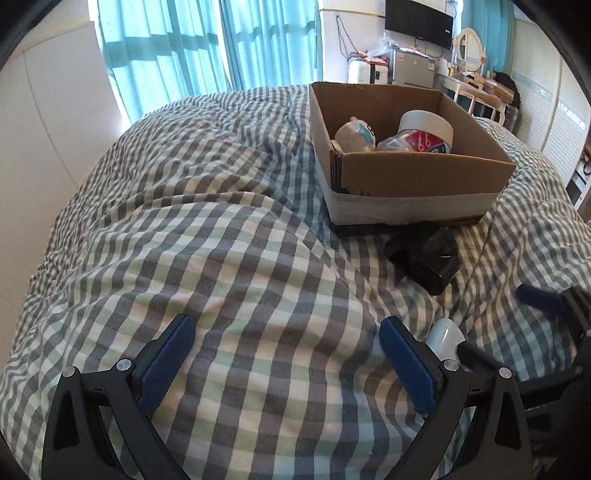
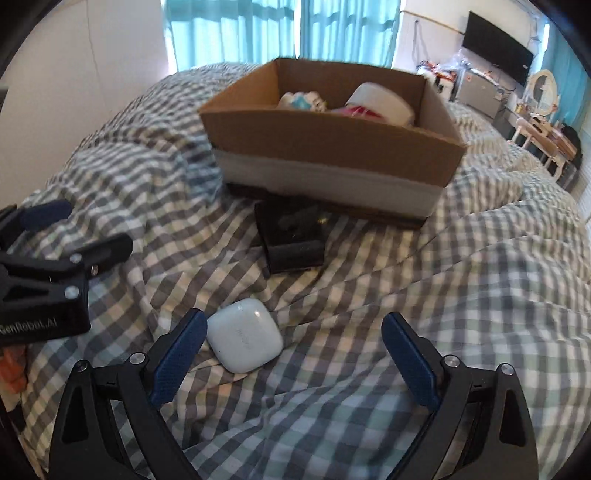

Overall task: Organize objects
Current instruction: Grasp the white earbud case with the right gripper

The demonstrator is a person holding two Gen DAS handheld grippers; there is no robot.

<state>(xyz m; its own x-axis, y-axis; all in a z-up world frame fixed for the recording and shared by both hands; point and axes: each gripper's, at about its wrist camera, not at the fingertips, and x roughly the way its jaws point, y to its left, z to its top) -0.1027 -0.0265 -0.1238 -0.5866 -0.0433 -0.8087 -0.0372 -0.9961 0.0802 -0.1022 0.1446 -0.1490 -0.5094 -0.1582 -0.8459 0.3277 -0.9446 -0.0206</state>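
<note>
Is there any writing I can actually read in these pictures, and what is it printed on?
"GenRobot.AI": white letters on the black body of the left tool, seen in the right wrist view.
Grey marking on the lid of the white earbud case: too faint to read.
Red and blue label on the jar in the cardboard box: blurred, unreadable.
Small logo below the wall TV: too small to read.
</note>
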